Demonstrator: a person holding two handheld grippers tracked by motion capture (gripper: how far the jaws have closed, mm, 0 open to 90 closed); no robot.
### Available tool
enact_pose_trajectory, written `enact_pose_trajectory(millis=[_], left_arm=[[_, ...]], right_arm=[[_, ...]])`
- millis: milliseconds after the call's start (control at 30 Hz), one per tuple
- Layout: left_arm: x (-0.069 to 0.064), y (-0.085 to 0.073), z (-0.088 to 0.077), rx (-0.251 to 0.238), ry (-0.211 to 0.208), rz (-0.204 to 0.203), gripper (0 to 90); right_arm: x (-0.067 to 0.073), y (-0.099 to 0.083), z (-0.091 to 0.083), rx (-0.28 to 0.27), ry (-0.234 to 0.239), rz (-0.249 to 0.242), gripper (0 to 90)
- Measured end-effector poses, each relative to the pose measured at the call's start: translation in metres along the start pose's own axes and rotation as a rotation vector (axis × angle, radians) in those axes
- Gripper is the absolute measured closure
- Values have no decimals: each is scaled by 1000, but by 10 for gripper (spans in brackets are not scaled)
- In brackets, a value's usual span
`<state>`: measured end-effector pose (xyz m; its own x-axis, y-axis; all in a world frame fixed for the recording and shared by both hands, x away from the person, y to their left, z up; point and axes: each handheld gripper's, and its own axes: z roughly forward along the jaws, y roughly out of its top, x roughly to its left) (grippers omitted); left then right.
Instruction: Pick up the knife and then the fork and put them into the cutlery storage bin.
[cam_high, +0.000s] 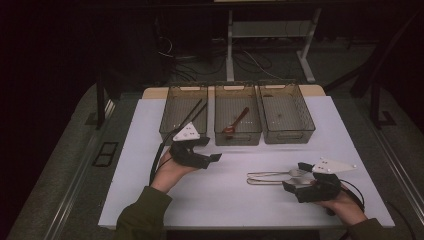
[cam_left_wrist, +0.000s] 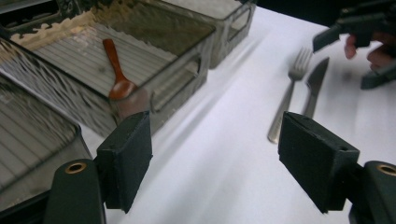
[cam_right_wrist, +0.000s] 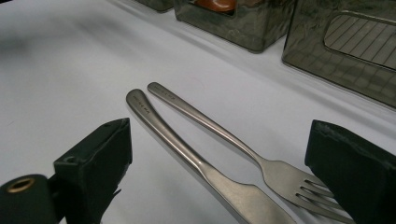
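Claw, right (cam_right_wrist: 219, 172): jaws stand wide apart, nothing gripped, low over the fork (cam_right_wrist: 261, 163) and knife (cam_right_wrist: 187, 154).
Claw, left (cam_left_wrist: 215, 158): also wide apart, nothing between the jaws, near the middle bin (cam_high: 237, 120).
Cutlery: side by side on the tabletop (cam_high: 225, 195), handles nearly touching.
Spoon (cam_high: 235, 122): already in the middle bin.
Advice: pinch one handle only, probably the fork's, and lift straight up.

Bare white table (cam_high: 225, 190) between both hands, three bins (cam_high: 237, 120) walling the far side, fork (cam_high: 277, 173) and knife (cam_high: 270, 181) seemingly touching, near right tool (cam_high: 300, 176)
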<state>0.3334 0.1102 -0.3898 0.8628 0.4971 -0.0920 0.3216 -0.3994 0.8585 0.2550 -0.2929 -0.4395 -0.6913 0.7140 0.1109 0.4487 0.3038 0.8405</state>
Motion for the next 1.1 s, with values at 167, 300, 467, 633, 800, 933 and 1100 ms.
enact_pose_trajectory(millis=[167, 300, 467, 633, 800, 933, 1100], left_arm=[[-11, -16, -7, -6, -7, 27, 201], [-15, -29, -12, -13, -7, 36, 158], [-18, -44, -18, -11, 7, 39, 118], [-23, -56, -23, -4, 25, 30, 59], [-27, -67, -27, 13, 41, 13, 0], [-27, -71, -28, 37, 30, 0, 0], [-25, -72, -27, 40, 22, -15, 0]], right_arm=[[-1, 0, -1, 3, 10, -5, 69], [0, 1, -2, 18, 30, -8, 68], [1, 2, -3, 42, 59, -21, 68], [2, 4, -4, 62, 88, -43, 69], [-1, 6, -7, 91, 79, -46, 169], [-6, 10, -9, 119, 87, -46, 294], [-16, 14, -5, 155, 94, -41, 484]])
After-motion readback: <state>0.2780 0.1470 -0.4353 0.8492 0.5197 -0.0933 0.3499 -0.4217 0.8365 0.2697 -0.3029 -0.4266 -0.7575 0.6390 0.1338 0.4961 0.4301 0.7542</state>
